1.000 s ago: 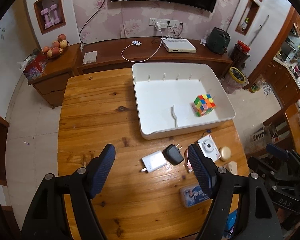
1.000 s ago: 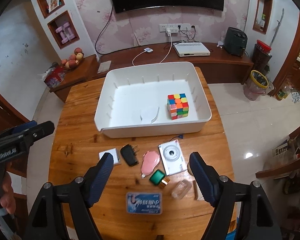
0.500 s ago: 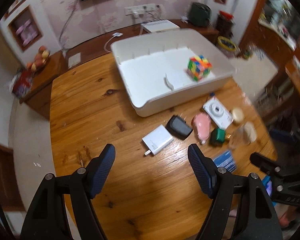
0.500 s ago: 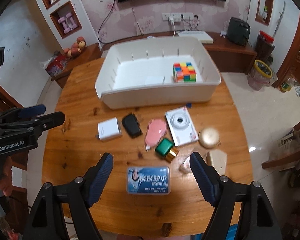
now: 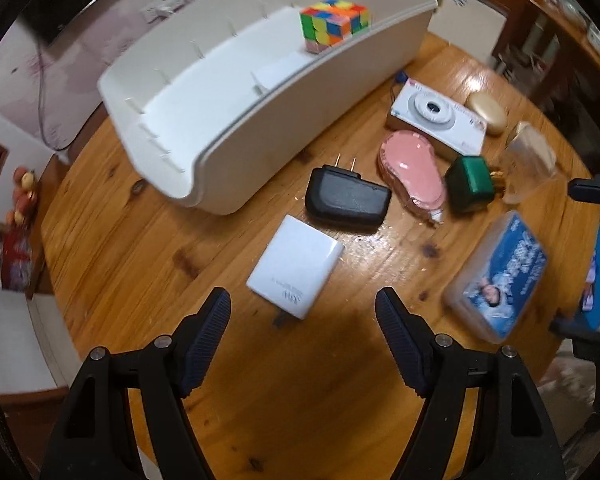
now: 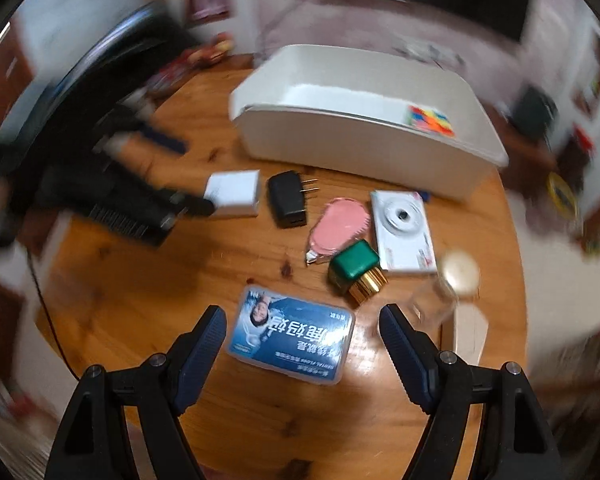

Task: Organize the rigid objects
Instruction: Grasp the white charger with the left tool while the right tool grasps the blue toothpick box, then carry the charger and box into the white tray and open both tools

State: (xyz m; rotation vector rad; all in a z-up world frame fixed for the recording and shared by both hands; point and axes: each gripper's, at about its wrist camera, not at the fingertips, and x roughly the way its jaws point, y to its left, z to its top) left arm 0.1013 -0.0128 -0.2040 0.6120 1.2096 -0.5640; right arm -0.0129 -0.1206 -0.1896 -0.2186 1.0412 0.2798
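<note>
A white bin [image 5: 284, 120] on the wooden table holds a colourful puzzle cube [image 5: 334, 24]. In front of it lie a white charger [image 5: 296, 266], a black plug adapter [image 5: 346, 198], a pink oval item [image 5: 414, 176], a green-capped bottle [image 5: 470, 184], a white camera [image 5: 436, 118] and a blue floss box [image 5: 500, 276]. My left gripper [image 5: 303, 316] is open and empty, low over the table just short of the white charger. My right gripper [image 6: 303, 336] is open and empty, low over the blue floss box [image 6: 290, 334]. The right wrist view is blurred.
A gold round case [image 5: 488, 112] and a clear glass bottle [image 5: 530, 164] lie at the table's right side. The table [image 5: 140, 240] edge curves close on the left. A TV wall and cabinets stand beyond the bin.
Both grippers have dropped and moved forward toward the table: the left one closer to the white charger, the right one closer to the blue floss box. Both stay open.
</note>
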